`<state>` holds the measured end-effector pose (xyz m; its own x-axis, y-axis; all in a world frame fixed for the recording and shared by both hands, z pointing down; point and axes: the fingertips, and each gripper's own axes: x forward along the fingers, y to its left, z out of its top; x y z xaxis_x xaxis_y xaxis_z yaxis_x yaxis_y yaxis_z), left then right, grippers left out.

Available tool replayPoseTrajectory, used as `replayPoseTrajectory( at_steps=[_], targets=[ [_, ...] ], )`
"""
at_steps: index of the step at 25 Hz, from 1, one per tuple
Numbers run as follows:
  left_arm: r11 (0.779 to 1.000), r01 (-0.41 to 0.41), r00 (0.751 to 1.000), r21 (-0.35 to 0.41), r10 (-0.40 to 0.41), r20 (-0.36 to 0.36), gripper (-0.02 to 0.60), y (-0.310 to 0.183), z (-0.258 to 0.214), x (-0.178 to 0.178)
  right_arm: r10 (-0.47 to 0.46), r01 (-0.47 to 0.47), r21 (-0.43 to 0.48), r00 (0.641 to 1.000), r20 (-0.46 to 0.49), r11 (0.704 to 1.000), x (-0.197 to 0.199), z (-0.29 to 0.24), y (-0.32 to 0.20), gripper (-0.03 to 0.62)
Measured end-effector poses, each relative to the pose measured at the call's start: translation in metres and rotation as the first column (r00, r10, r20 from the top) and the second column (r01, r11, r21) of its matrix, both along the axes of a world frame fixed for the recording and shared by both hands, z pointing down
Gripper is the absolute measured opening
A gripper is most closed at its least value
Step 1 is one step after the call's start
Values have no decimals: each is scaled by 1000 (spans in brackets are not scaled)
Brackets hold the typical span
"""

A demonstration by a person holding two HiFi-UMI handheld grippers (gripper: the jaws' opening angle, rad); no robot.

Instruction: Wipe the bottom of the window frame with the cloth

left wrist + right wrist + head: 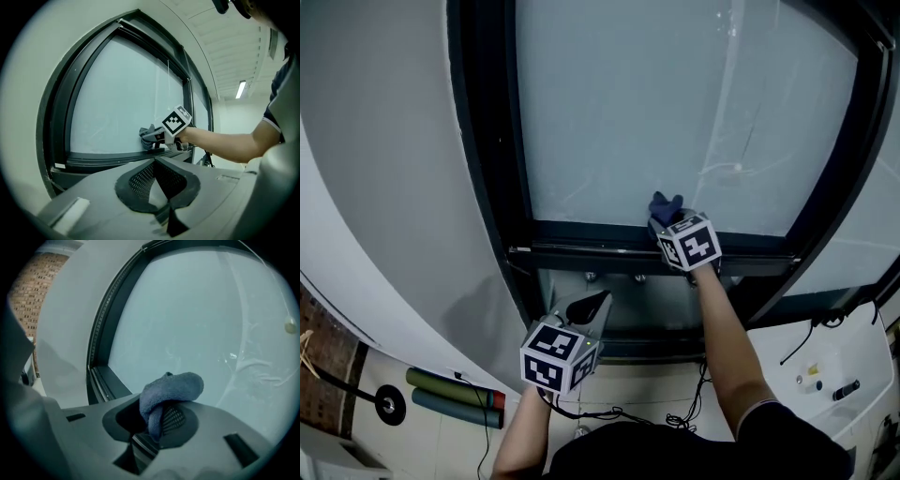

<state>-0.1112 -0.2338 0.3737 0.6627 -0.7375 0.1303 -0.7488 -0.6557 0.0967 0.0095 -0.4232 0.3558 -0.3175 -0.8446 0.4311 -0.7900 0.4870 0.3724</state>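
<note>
1. At the lower edge of the pane [675,94], the blue cloth [666,204] sits where the glass meets the bottom rail [581,246] of the dark window frame [483,141], about midway along it.
2. The right gripper [664,220] has its jaws closed on the cloth. In the right gripper view a bunched fold [171,390] bulges out over the pads toward the glass.
3. To either side of the cloth the rail shows as a bare dark strip, running left to the corner at the left upright and right to the right upright [834,159].
4. The left gripper [589,307] is held below and to the left of the rail, apart from the frame. In its own view its jaws [157,183] meet at the tip with nothing between them.
5. A white wall [384,187] borders the frame on the left, with brick [328,375] beyond it.
6. On the floor lie two rolled tubes [455,394], one green and one blue, and loose cables [609,412].
7. The print that shows is the black-and-white square markers on each gripper's cube [689,242].
</note>
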Motion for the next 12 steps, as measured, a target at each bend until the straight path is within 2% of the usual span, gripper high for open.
replayPoseTrajectory(
  at_steps=[3,7,9,12],
  targets=[
    [1000,22,1000,-4,-22,13,6,-6,3,-17,72,-73,-20,997,-33,997,-6,15,-8,94],
    [999,38,999,-26,-37,18,7,-9,9,-36,131,-132,-56,991,-22,990,-17,38,-19,94],
    [999,42,999,-31,-41,23,6,-9,12,-44,124,-123,-55,992,11,991,-26,46,-22,92],
    [997,61,998,-42,-60,31,7,-11,17,-58,62,-58,-48,994,85,997,-51,50,-24,92]
  ],
)
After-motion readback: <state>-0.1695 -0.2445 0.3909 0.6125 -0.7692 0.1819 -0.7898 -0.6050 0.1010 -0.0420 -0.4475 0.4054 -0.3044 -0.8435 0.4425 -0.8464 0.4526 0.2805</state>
